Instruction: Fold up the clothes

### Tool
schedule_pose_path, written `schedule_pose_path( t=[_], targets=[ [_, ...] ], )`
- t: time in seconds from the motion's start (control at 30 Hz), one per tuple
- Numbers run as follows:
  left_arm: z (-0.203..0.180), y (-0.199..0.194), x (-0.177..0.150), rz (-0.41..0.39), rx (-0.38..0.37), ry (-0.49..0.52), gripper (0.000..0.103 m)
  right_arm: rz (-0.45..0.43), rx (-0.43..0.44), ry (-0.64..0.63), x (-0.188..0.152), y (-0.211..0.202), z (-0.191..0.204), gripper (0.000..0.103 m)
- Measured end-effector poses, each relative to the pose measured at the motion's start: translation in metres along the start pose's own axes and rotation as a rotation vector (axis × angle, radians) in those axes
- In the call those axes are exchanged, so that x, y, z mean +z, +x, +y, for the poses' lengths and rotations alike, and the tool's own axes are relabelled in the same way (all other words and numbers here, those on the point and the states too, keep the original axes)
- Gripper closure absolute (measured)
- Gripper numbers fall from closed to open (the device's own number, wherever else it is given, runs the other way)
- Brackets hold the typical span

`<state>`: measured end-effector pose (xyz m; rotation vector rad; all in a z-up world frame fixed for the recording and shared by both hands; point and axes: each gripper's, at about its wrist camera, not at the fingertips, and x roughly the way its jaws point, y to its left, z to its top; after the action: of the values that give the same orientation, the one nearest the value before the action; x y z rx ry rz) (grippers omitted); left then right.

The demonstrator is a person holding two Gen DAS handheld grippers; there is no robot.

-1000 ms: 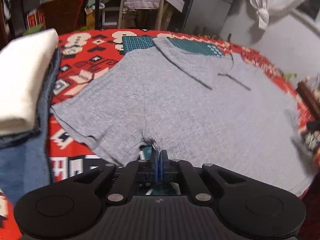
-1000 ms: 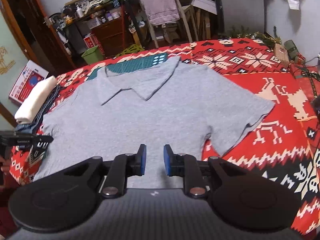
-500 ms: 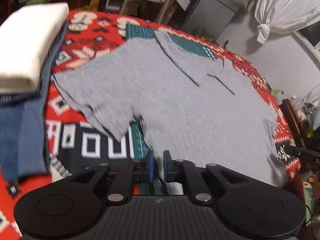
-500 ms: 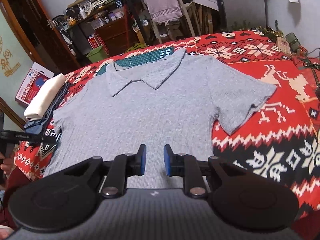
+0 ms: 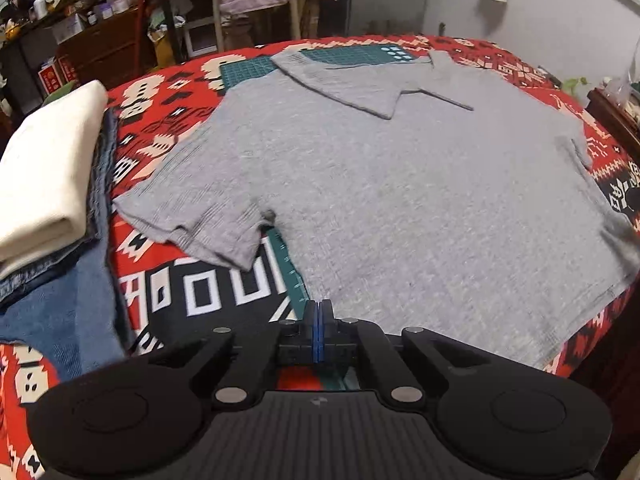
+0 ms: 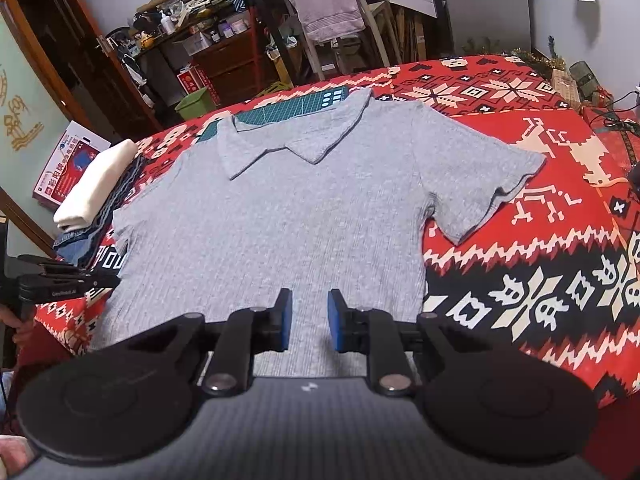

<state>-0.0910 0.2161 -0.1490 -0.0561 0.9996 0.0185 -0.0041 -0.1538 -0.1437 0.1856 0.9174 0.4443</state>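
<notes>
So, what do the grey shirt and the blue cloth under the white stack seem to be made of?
The shirt looks like a soft ribbed knit, matte: fine lengthwise ribs run down its body. Cotton or a blend, I cannot tell. The blue cloth looks like denim: faded blue, diagonal weave, thick layered edges.
</notes>
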Motion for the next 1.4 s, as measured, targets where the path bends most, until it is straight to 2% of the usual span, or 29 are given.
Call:
schedule_pose_path(
  t=[0.13,0.23,0.3,0.33,0.37,0.53,0.6,0.63,0.7,0.83,1.0,1.13,1.3,1.4],
  targets=[
    [0.006,0.001,0.000,-0.001,-0.049,-0.054,0.102,0.010,0.006,0.007,-0.001,0.002,-0.001,0.082],
    [0.003,0.001,0.000,0.001,-0.057,-0.061,0.098,0.007,0.007,0.008,-0.001,0.001,-0.001,0.082],
    [0.003,-0.001,0.001,0.000,-0.068,-0.068,0.089,0.004,0.009,0.013,-0.001,0.000,-0.001,0.082],
    [0.004,-0.004,0.001,-0.003,-0.083,-0.081,0.078,0.003,0.009,0.015,-0.001,-0.001,-0.002,0.082],
    [0.007,-0.007,0.000,-0.007,-0.104,-0.102,0.073,0.003,0.010,0.018,-0.002,-0.001,-0.002,0.082],
    [0.014,-0.018,-0.004,0.010,-0.172,-0.194,0.077,0.009,0.013,0.028,-0.005,0.000,-0.004,0.081],
    [0.010,-0.017,-0.007,0.037,-0.173,-0.181,0.085,0.012,0.017,0.031,-0.005,0.000,-0.005,0.081],
    [0.007,-0.015,-0.009,0.051,-0.166,-0.167,0.092,0.012,0.018,0.031,-0.005,0.001,-0.005,0.081],
    [0.001,-0.011,-0.013,0.072,-0.156,-0.150,0.094,0.011,0.020,0.029,-0.005,0.000,-0.004,0.081],
    [-0.008,-0.010,-0.017,0.057,-0.143,-0.087,0.100,0.009,0.023,0.036,-0.006,-0.001,-0.005,0.079],
    [-0.010,-0.019,-0.023,0.057,-0.069,-0.024,0.100,0.010,0.008,0.037,-0.010,-0.006,-0.008,0.077],
    [0.002,-0.019,-0.027,0.062,-0.080,-0.087,0.100,0.013,-0.011,0.058,-0.012,-0.009,-0.016,0.077],
    [-0.001,-0.017,-0.026,0.058,-0.089,-0.085,0.098,0.015,-0.017,0.060,-0.014,-0.011,-0.017,0.077],
    [-0.003,-0.018,-0.027,0.060,-0.099,-0.082,0.087,0.012,-0.020,0.055,-0.014,-0.014,-0.016,0.076]
  ],
)
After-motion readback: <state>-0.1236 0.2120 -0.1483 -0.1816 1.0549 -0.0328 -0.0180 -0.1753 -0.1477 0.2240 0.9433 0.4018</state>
